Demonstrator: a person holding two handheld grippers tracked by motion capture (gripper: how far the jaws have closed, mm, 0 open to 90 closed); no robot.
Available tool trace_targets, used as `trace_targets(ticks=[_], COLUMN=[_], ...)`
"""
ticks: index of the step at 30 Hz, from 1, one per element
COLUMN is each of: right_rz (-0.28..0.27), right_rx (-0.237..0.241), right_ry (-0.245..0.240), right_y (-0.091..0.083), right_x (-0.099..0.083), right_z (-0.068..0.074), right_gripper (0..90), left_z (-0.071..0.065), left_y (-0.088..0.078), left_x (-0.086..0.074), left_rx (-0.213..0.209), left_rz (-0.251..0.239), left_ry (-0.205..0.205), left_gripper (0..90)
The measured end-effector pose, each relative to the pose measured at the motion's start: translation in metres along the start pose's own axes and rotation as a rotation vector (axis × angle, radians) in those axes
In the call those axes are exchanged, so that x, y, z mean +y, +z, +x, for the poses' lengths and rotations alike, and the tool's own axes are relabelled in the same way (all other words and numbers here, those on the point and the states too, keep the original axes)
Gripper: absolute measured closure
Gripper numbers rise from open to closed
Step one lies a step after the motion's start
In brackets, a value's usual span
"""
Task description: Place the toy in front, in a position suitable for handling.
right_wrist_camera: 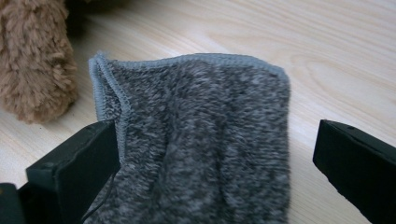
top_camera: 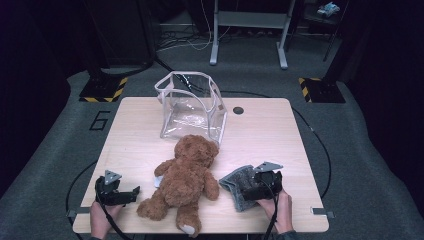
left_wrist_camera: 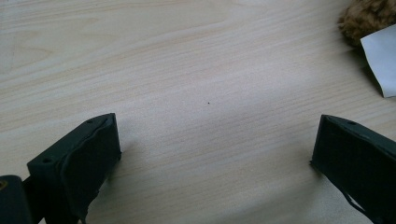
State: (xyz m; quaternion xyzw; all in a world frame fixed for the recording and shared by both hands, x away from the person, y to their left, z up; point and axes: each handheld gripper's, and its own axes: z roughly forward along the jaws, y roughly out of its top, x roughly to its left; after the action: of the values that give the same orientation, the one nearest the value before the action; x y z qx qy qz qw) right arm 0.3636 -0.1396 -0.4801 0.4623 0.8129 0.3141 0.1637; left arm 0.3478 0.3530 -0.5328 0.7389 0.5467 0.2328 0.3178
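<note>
Our right tongs (right_wrist_camera: 215, 163) gape wide over the fuzzy grey folded cloth (right_wrist_camera: 196, 140), gripping nothing, plush brown bear (top_camera: 185, 180) just beside, our left tongs (left_wrist_camera: 210, 163) wide open on pale wooden bench (left_wrist_camera: 187, 70)

A single figure can be read: a dark "6" (top_camera: 101, 120) marked on the grey floor (top_camera: 60, 150), just off the far left corner of the table (top_camera: 260, 130). The white tag (left_wrist_camera: 380, 58) by the teddy bear (top_camera: 186, 177) shows no legible print.
</note>
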Motion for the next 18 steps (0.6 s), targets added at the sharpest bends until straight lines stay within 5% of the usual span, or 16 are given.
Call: trace_targets(ticks=[10, 18], right_rz=[0.051, 0.084], right_rx=[0.011, 0.015], right_ry=[-0.045, -0.019], right_y=[0.018, 0.025], right_x=[0.000, -0.004], right_z=[0.009, 0.008], right_gripper=[16.2, 48.5], left_z=[0.000, 0.000], left_y=[0.000, 0.000], left_x=[0.000, 0.000], left_rx=[0.001, 0.004], left_rz=[0.000, -0.004], left_ry=[0.000, 0.000], left_gripper=[0.5, 0.6])
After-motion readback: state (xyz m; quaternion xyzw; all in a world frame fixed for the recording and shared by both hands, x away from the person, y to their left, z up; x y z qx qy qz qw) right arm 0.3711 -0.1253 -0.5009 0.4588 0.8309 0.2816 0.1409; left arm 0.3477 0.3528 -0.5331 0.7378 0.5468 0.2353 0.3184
